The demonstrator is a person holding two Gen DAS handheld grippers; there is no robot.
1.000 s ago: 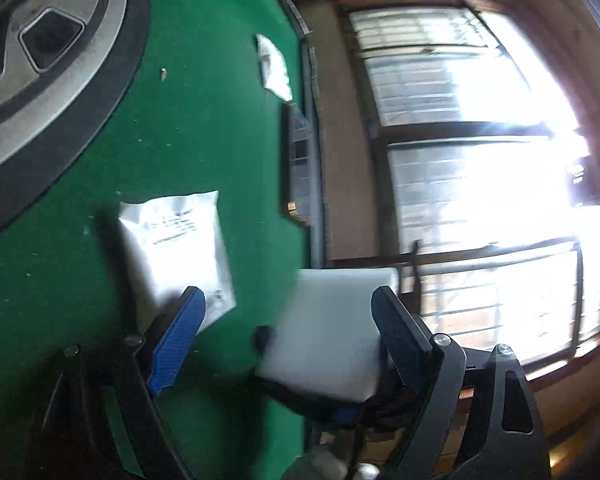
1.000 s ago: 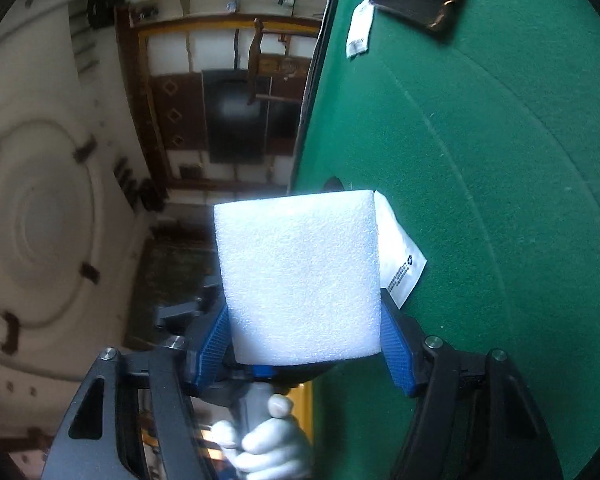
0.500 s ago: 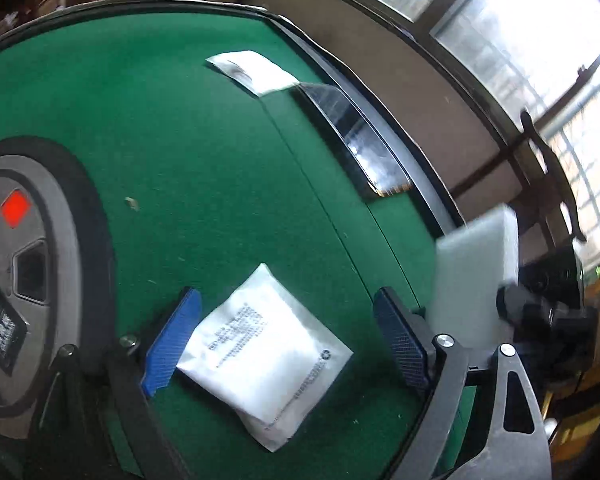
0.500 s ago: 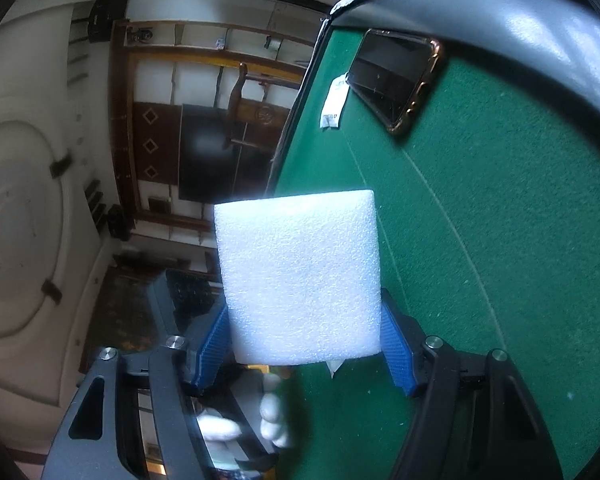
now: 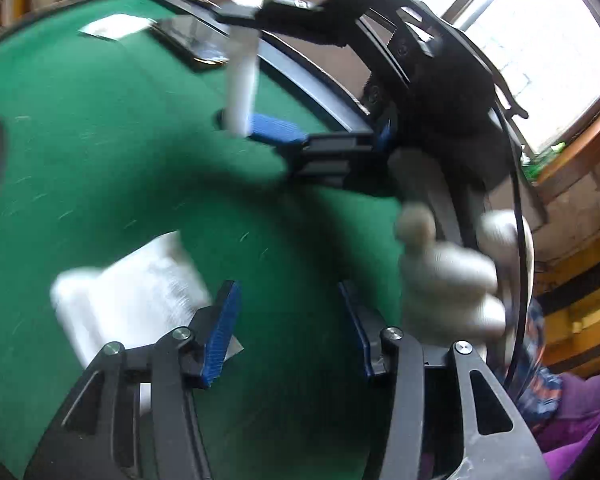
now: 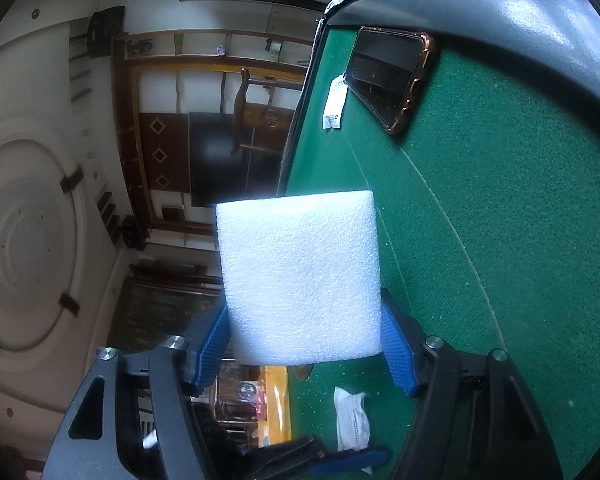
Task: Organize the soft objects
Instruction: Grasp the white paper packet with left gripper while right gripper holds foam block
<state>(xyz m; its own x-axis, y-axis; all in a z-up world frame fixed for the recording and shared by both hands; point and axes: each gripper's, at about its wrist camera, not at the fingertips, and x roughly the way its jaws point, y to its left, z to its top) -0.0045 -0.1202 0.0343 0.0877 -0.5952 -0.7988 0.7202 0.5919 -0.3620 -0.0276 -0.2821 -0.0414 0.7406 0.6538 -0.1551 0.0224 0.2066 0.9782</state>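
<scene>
the right gripper point(image 6: 306, 344) is closed on a white foam block point(image 6: 300, 276). its blue pads press the block's two sides near the lower edge, and the block stands up between them, off the table point(image 6: 520, 208). behind it is the green felt with a dark padded rim. a phone point(image 6: 392, 80) lies on the felt near that rim, and a small white packet point(image 6: 334, 104) lies just beside the phone.

in the left wrist view the same foam block point(image 5: 242, 80) is seen from its thin side, held above the felt by the right gripper point(image 5: 252, 68). a hand point(image 5: 448, 276) in a white glove holds the handle of that gripper.

the left gripper point(image 5: 290, 328) points down at the felt and its jaws are closing. only bare green felt is between the pads; they hold nothing. a white pouch point(image 5: 136, 304) with printed text lies flat on the table just to the left of the left pad, outside the jaws. the picture is blurred here, so i cannot tell if the pad touches the pouch. the same pouch point(image 6: 352, 420) shows at the bottom of the right wrist view, on the felt below the block. the far packet point(image 5: 114, 28) and the phone point(image 5: 192, 42) lie near the table's rim.
</scene>
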